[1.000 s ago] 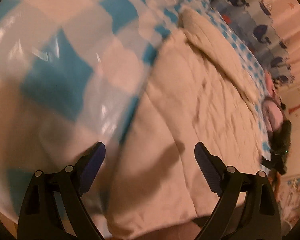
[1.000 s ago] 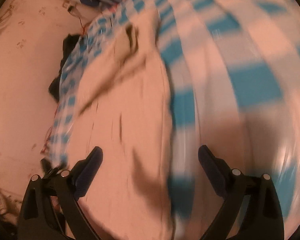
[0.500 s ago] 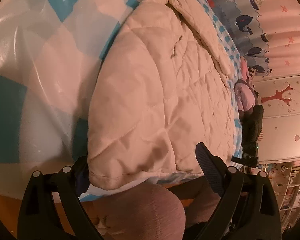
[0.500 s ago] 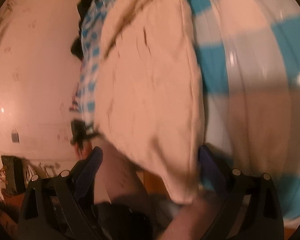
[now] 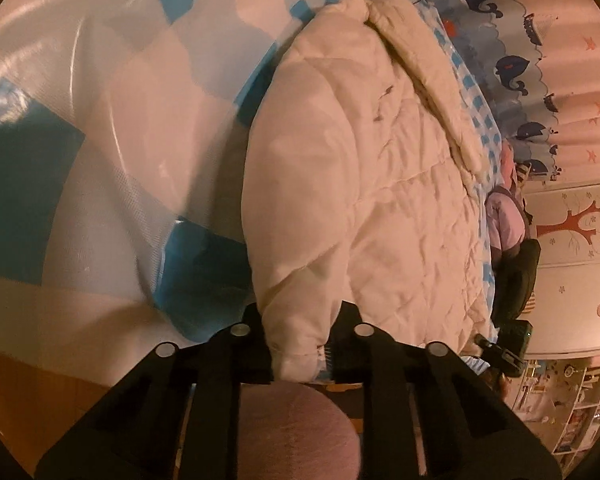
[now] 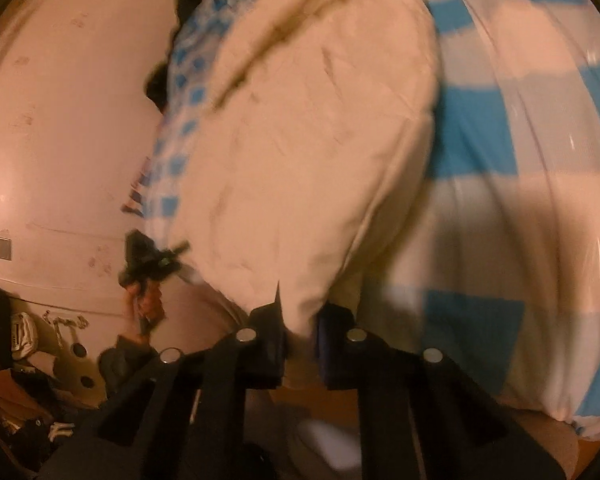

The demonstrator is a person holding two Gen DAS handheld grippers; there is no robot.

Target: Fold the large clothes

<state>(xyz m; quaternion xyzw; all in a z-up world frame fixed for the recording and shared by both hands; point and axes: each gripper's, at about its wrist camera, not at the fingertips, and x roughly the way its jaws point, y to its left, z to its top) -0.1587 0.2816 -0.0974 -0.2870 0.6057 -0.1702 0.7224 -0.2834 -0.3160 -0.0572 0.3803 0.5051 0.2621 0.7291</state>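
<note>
The left gripper (image 5: 300, 336) is closing, its jaws pinching the near corner of the cream quilted garment (image 5: 364, 184). The right gripper (image 6: 300, 340) is clamped on the opposite near corner. The garment lies spread across the blue-and-white checked bed cover (image 5: 100, 120).

- My grippers, left (image 5: 300, 334) and right (image 6: 300, 332), are black, with dark blue pads
- The quilted coat (image 5: 364, 184) I grip is plain cream
- The bed cover (image 5: 112, 120) is blue-and-white checked
- The curtain (image 5: 512, 40) shows navy whales on grey, with orange starfish on pink below
- The cupboard (image 5: 572, 232) carries a red tree
</note>
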